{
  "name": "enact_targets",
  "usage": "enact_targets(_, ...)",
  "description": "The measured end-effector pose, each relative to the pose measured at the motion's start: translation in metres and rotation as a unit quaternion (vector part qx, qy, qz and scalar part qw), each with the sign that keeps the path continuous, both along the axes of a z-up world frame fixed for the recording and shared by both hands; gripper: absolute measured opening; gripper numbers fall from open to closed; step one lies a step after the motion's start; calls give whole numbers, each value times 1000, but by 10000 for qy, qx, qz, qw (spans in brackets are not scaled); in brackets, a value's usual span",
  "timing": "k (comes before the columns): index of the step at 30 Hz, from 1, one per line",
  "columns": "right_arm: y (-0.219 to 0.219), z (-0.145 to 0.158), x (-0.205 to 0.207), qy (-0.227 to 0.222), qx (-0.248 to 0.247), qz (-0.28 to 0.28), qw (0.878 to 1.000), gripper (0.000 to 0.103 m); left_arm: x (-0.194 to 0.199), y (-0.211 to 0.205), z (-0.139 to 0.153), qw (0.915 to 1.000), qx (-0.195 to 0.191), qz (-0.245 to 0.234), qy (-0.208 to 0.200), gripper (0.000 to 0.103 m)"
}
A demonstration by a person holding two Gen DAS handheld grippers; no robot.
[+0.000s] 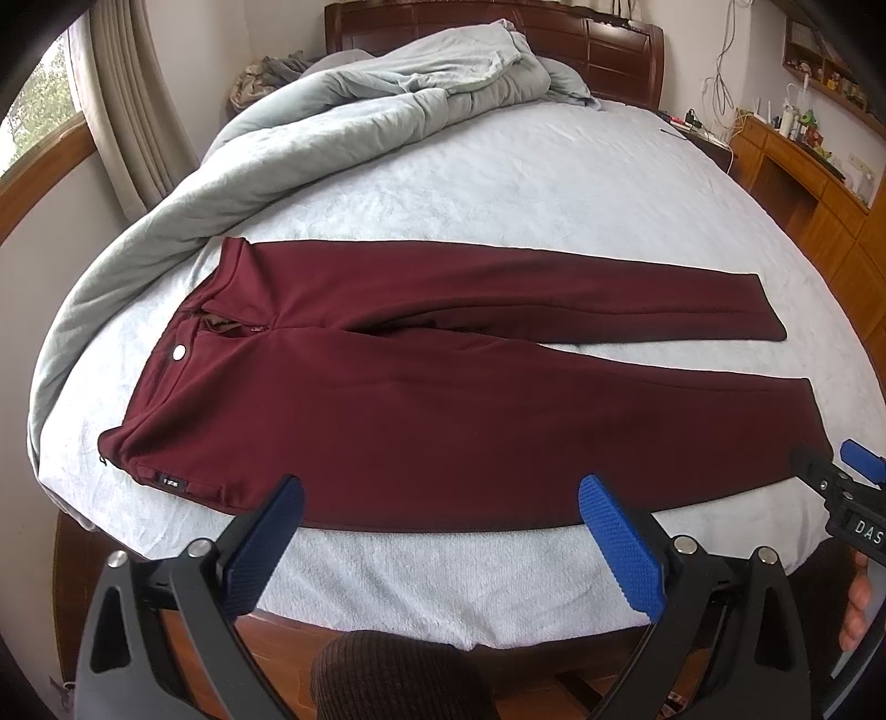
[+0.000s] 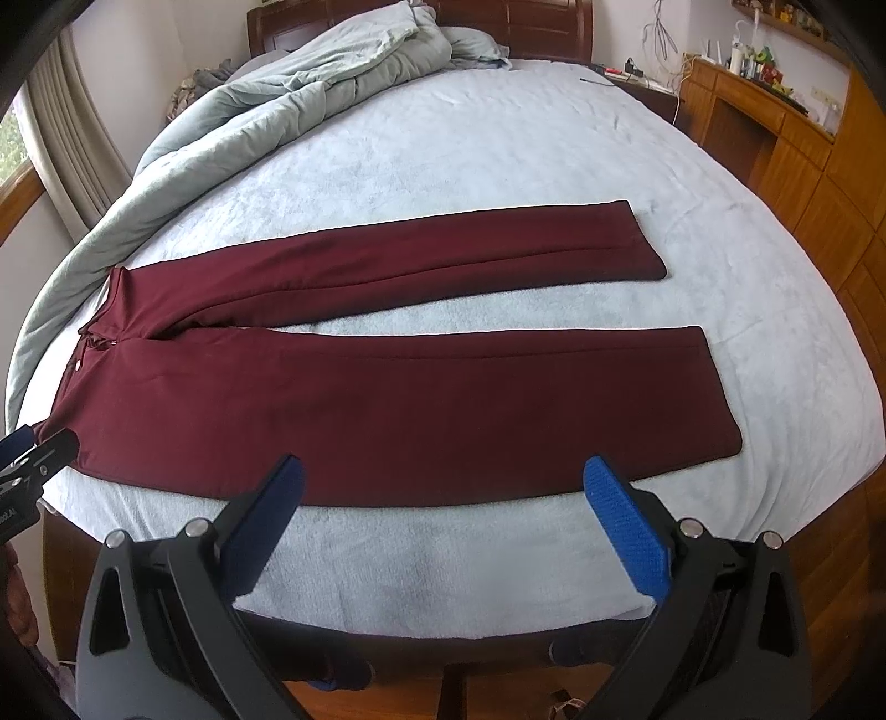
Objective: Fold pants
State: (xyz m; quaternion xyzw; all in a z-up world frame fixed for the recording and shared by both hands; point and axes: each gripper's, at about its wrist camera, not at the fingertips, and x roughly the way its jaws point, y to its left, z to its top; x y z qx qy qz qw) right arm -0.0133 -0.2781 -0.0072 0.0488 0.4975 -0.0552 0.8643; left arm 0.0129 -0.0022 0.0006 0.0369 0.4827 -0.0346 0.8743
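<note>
Dark red pants (image 1: 421,399) lie flat on the bed, waistband to the left, both legs spread apart toward the right; they also show in the right wrist view (image 2: 387,399). My left gripper (image 1: 440,493) is open and empty, hovering over the near edge of the near leg, close to the waist end. My right gripper (image 2: 443,476) is open and empty, over the near edge of the same leg, closer to the hem. The right gripper shows at the right edge of the left wrist view (image 1: 847,487).
The bed has a pale blue sheet (image 1: 526,183). A grey-green duvet (image 1: 343,105) is bunched along its left and far side. A wooden headboard (image 1: 609,50) stands behind; wooden cabinets (image 1: 814,199) stand to the right. The bed's wooden near edge (image 1: 288,631) is below my grippers.
</note>
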Motion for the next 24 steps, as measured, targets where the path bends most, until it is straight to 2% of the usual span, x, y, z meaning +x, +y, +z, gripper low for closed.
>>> enact_targets(24,-2,1,3,0,26,-21,10000,100,3,-1,0,10000,47,-25,-17,99)
